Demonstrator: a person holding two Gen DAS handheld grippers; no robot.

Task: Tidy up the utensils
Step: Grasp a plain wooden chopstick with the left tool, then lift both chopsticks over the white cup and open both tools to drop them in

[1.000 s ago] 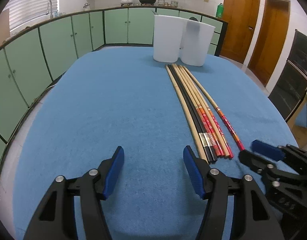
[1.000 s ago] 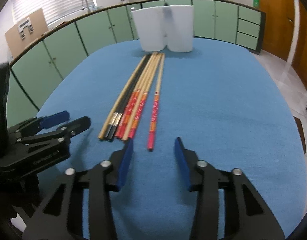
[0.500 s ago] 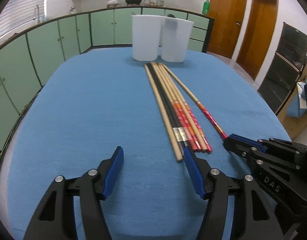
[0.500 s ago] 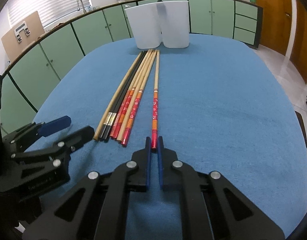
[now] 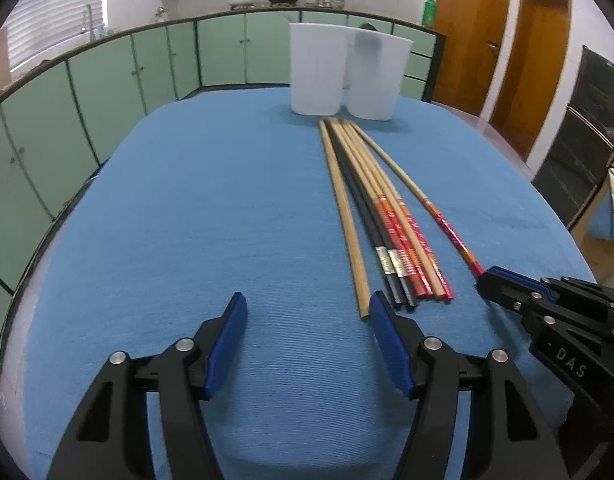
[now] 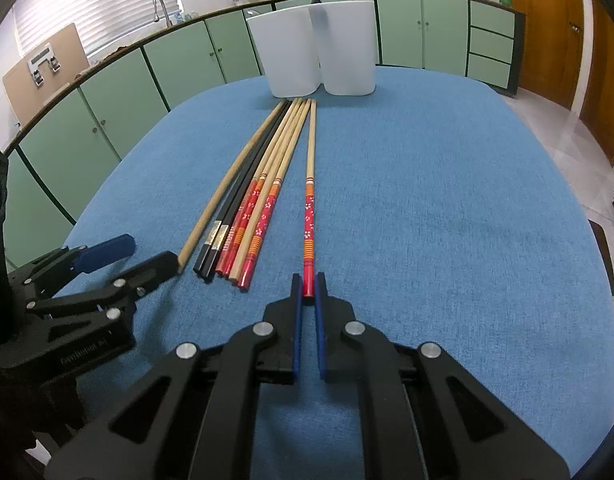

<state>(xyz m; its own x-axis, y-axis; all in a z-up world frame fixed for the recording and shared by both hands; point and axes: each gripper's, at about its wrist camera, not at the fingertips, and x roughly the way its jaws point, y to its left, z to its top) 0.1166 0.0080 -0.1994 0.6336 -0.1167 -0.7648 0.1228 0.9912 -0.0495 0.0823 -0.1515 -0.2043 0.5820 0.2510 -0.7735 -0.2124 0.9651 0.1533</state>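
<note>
Right wrist view: the right gripper (image 6: 308, 286) has its jaws closed on the near, red-patterned end of a single chopstick (image 6: 309, 200). This chopstick lies on the blue desk (image 6: 447, 208) and runs from the jaws toward twelve o'clock, its bare wooden tip ending just short of two white containers (image 6: 319, 48). The containers stand upright and touching, side by side, at the desk's far edge. At eleven o'clock from the closed jaws lies a bundle of chopsticks (image 6: 251, 200), set slightly apart from the gripped one: a plain wooden stick on the outer left, then two black ones with silver bands, then several with red and orange decorated ends. Their far tips converge near the containers. At nine o'clock in this view, the left gripper (image 6: 147, 256) is seen from the side.

Left wrist view: the left gripper (image 5: 307, 308) has its jaws open, with only blue cloth between them. The near end of the plain wooden stick (image 5: 344, 216) lies just beside the right-hand pad, at one o'clock from the gap; whether they touch cannot be told. The right gripper (image 5: 487, 276) enters at three o'clock, its tip at the red end of the single chopstick (image 5: 427, 204). Green cabinets (image 5: 107, 92) curve behind the desk.
</note>
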